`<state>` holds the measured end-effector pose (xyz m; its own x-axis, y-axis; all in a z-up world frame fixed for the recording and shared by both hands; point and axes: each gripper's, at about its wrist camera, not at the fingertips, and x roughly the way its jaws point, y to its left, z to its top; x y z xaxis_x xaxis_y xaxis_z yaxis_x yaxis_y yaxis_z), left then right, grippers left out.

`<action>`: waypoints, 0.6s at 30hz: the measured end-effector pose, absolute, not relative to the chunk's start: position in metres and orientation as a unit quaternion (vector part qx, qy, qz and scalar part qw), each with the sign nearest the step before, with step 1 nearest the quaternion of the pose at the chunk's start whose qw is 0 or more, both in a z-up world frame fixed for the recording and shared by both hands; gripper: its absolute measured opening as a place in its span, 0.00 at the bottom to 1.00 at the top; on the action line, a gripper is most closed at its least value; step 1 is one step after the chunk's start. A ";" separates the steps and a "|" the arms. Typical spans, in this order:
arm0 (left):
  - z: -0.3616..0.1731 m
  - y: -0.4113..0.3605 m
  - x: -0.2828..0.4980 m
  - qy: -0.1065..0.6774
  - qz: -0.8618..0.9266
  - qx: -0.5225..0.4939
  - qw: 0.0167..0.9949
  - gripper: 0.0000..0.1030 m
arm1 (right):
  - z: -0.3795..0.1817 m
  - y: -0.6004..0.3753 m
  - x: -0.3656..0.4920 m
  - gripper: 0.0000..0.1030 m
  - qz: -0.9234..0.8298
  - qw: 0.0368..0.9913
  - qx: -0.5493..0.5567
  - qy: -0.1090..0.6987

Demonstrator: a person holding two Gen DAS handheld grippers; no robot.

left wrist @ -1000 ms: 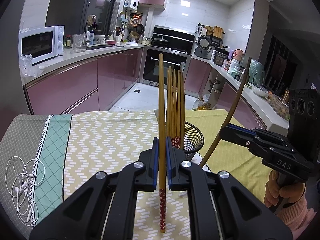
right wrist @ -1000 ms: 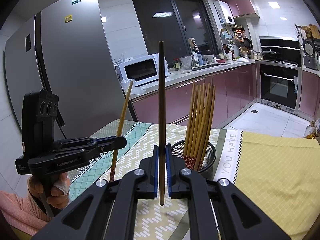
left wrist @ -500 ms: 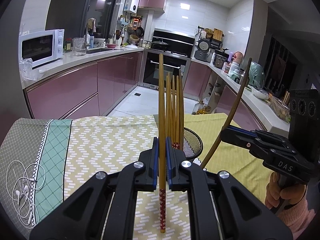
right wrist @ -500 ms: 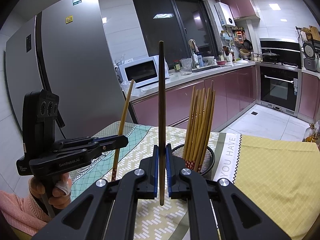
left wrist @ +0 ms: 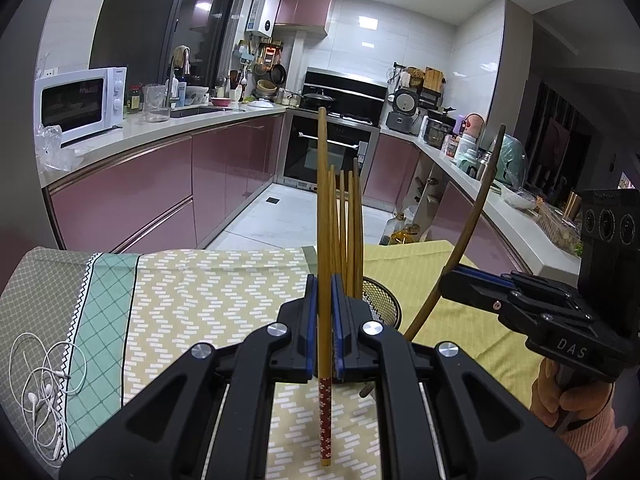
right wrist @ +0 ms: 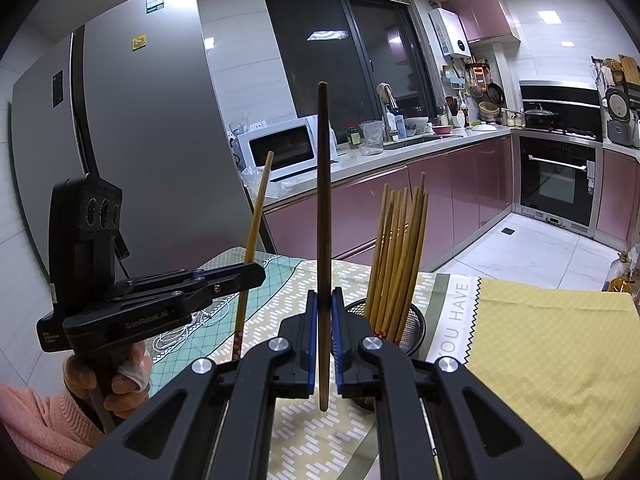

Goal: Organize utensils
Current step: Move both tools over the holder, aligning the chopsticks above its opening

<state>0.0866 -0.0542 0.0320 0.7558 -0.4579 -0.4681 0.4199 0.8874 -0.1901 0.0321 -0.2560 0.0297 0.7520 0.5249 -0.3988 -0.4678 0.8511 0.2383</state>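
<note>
My left gripper [left wrist: 324,320] is shut on a light bamboo chopstick [left wrist: 323,216] with a red patterned end, held upright. It also shows in the right wrist view [right wrist: 256,276] at the left. My right gripper [right wrist: 324,320] is shut on a dark brown chopstick [right wrist: 323,208], also upright; it shows in the left wrist view [left wrist: 448,280] at the right. A black mesh holder [right wrist: 414,324] on the table holds several bamboo chopsticks [right wrist: 400,252]. In the left wrist view the holder [left wrist: 380,304] sits just behind my left fingers.
White earphones [left wrist: 40,384] lie on the patterned tablecloth [left wrist: 200,292] at the left. A yellow cloth [right wrist: 552,344] covers the table's right side. Kitchen counters, a microwave [left wrist: 80,104] and an oven stand beyond the table.
Both grippers have risen a little with their chopsticks still gripped. The table and holder sit lower in both views.
</note>
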 end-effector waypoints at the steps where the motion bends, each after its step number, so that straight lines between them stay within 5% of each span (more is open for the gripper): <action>1: 0.032 -0.055 0.088 0.258 -0.235 -0.037 0.937 0.07 | 0.030 -0.256 0.032 0.06 0.266 0.934 0.062 0.230; 18: 0.039 -0.069 0.109 0.237 -0.240 -0.048 0.940 0.07 | 0.035 -0.260 0.039 0.06 0.265 0.937 0.063 0.219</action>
